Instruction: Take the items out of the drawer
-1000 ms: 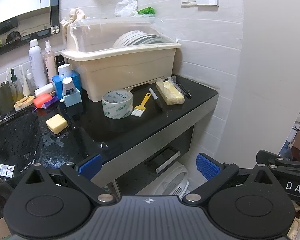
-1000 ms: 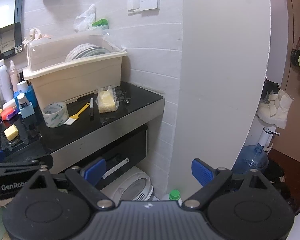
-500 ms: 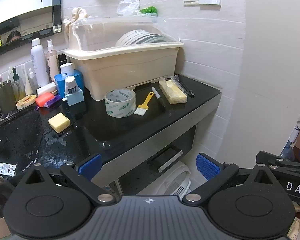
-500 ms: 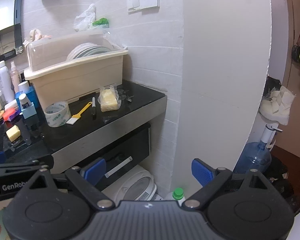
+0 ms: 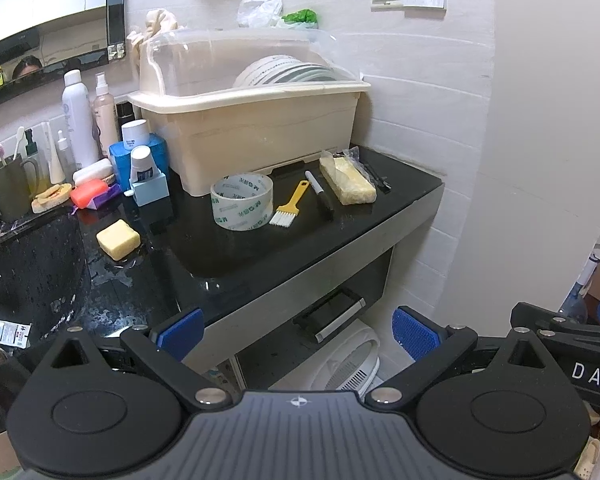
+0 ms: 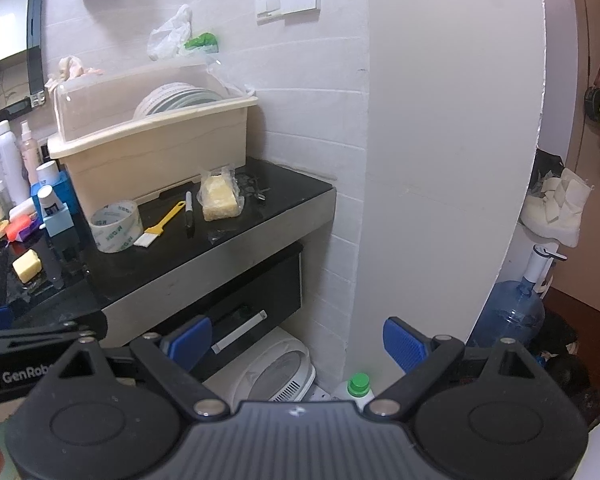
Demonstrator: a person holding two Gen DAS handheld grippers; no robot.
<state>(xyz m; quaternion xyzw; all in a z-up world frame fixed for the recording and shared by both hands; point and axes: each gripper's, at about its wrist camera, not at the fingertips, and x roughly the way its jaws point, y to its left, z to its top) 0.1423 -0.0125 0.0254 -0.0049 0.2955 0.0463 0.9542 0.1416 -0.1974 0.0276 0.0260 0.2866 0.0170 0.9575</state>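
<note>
A black drawer (image 5: 332,312) (image 6: 255,300) with a silver bar handle (image 6: 239,331) sits shut under the black countertop (image 5: 227,256). On the counter lie a roll of clear tape (image 5: 241,201) (image 6: 116,225), a yellow-handled brush (image 5: 291,203) (image 6: 159,226), a black marker (image 5: 319,196) (image 6: 189,213) and a bagged yellow sponge (image 5: 348,182) (image 6: 219,196). My left gripper (image 5: 295,330) is open and empty, well short of the counter edge. My right gripper (image 6: 297,340) is open and empty too, level with the drawer front.
A beige dish rack (image 5: 243,120) with plates stands at the back of the counter. Bottles, a blue box and soap crowd the left by the sink (image 5: 23,264). A white appliance (image 6: 275,372) and a green-capped bottle (image 6: 358,386) stand on the floor. A water jug (image 6: 512,316) is at the right.
Both views have shifted very slightly, so the counter sits a little farther right than a second ago. Both grippers stay open and nothing has been touched.
</note>
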